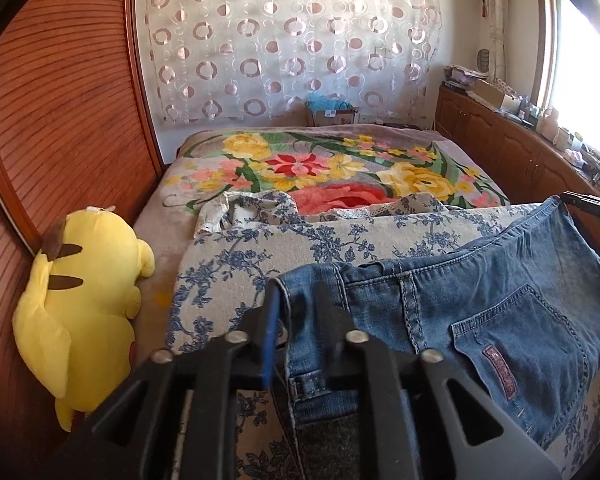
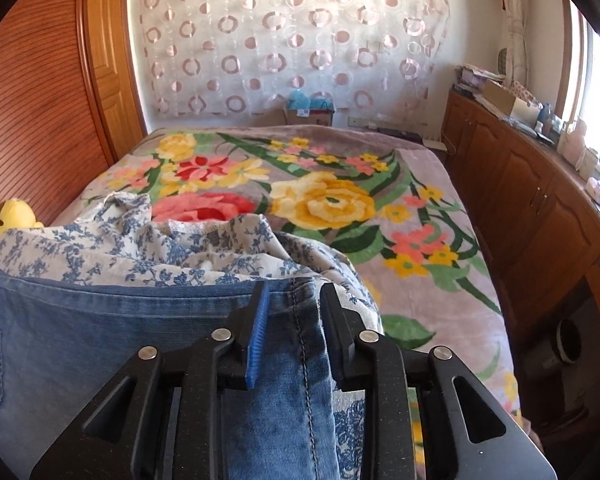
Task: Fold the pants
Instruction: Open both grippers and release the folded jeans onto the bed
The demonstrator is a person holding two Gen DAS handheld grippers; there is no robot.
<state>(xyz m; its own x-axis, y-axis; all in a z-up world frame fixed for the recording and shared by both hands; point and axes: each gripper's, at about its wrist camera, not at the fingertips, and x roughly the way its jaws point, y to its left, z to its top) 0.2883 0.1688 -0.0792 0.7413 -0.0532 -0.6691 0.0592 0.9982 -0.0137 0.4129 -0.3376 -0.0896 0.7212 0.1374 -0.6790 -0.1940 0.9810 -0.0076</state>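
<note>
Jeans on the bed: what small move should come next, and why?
Probably ease both tools straight back off the jeans. The left tool and right tool have jaws parted around the denim edge, which lies on the blue-flowered cloth.

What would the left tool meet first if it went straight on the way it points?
Probably the jeans waistband already between the left tool fingers, then the blue-flowered cloth beneath; depth is unclear.

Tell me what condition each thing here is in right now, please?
Jeans: spread flat on the bed, back pocket up.
Left tool: open, jeans edge between its fingers.
Right tool: open, jeans seam between its fingers.
Blue-flowered cloth: rumpled under the jeans.
Floral blanket: lying smooth.
Yellow plush toy: lying on its side.
</note>
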